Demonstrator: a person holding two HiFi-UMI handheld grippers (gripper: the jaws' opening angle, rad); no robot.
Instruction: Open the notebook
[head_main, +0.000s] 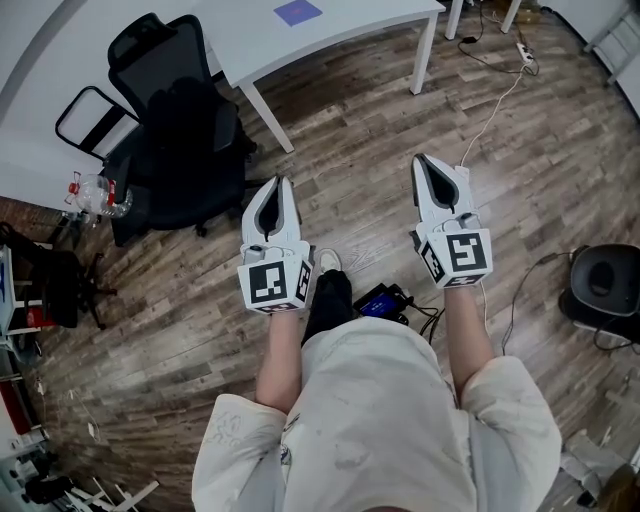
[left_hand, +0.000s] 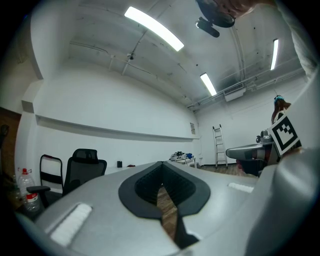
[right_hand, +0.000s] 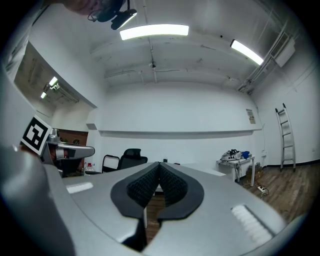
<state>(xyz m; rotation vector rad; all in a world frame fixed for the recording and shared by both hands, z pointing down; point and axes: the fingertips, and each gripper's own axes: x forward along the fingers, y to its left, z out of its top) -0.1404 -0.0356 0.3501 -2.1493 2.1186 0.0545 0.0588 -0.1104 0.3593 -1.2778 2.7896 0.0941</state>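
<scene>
The person is holding the white left gripper (head_main: 279, 185) and white right gripper (head_main: 421, 163) over the wood-plank floor (head_main: 350, 170), both with jaws pressed together, empty. Farther off, at the frame's top, the flat purple notebook (head_main: 298, 12) is lying on the white table (head_main: 370, 25), well apart from both.
</scene>
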